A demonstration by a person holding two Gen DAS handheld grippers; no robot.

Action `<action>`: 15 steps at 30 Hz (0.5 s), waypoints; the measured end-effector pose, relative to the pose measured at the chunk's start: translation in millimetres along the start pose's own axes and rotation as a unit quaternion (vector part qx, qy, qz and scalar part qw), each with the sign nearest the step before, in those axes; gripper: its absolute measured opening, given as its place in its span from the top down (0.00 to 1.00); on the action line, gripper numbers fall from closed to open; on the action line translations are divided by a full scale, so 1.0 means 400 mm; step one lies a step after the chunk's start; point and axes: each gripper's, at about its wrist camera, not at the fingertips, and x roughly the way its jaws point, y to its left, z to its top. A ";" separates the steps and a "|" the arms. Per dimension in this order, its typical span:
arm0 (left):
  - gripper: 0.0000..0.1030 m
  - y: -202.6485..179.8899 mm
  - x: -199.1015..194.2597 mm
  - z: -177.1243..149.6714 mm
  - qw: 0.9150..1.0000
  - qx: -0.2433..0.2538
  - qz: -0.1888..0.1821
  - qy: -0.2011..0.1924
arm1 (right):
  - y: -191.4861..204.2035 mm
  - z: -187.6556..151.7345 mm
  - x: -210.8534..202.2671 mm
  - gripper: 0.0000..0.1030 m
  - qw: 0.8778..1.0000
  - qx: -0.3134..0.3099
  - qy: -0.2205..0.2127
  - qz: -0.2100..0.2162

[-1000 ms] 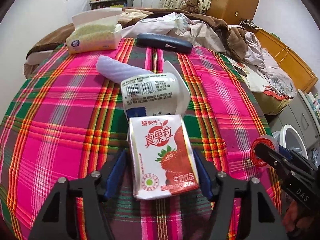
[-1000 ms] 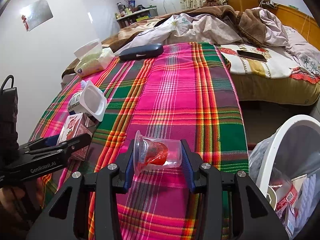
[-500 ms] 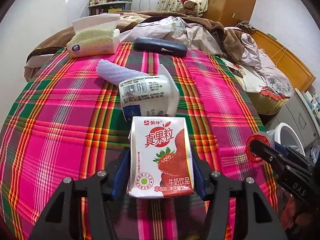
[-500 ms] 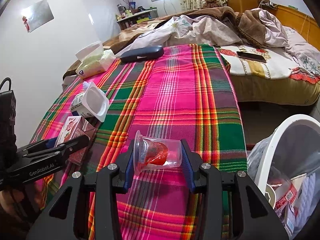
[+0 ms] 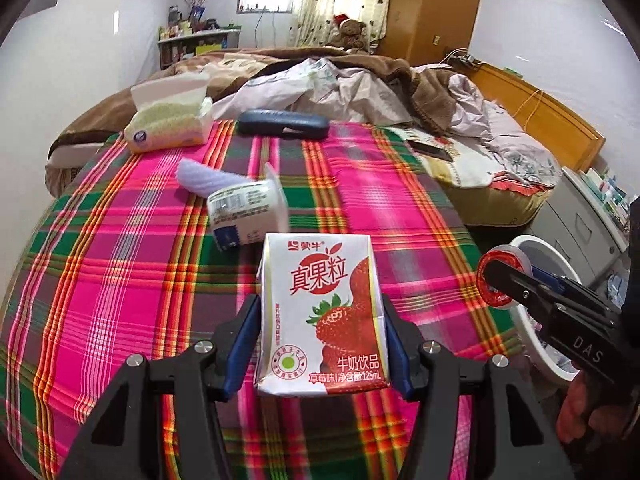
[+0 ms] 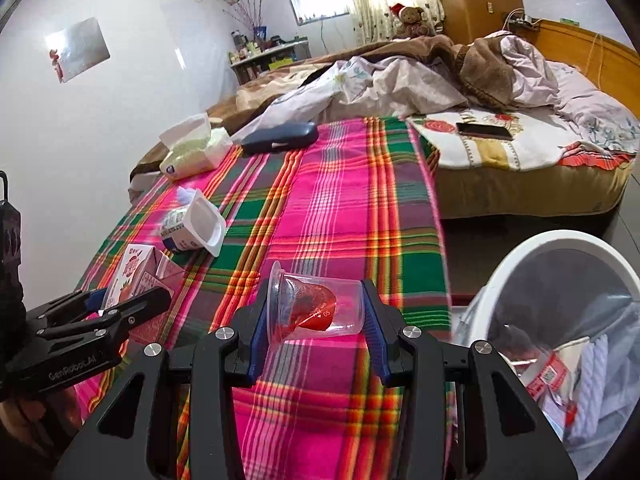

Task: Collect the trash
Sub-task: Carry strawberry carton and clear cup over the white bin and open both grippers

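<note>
Left fingers: left gripper (image 5: 318, 344) clenched on the upright white-and-red strawberry milk carton (image 5: 323, 316), blue pads on both sides.
Right fingers: right gripper (image 6: 316, 330) grasping the clear plastic cup with red residue (image 6: 316, 306), lying sideways between the pads.
Surface: pink-and-green plaid blanket (image 6: 340, 208).
Loose item: white yogurt tub (image 5: 246, 212), tipped over, just beyond the carton.
Receptacle: white-rimmed trash bin (image 6: 560, 240), beside the blanket's edge, wrappers inside.
</note>
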 end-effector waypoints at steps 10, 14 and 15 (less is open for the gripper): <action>0.43 -0.116 -0.052 -0.006 0.999 0.043 -0.025 -0.022 | -0.053 -0.014 -0.081 0.59 0.999 0.015 -0.030 -0.021; 0.43 -0.166 -0.062 -0.009 0.997 0.059 -0.037 -0.026 | -0.085 -0.019 -0.111 0.59 0.998 0.025 -0.040 -0.034; 0.43 -0.179 -0.064 -0.009 0.997 0.063 -0.041 -0.026 | -0.096 -0.021 -0.119 0.59 0.998 0.028 -0.043 -0.038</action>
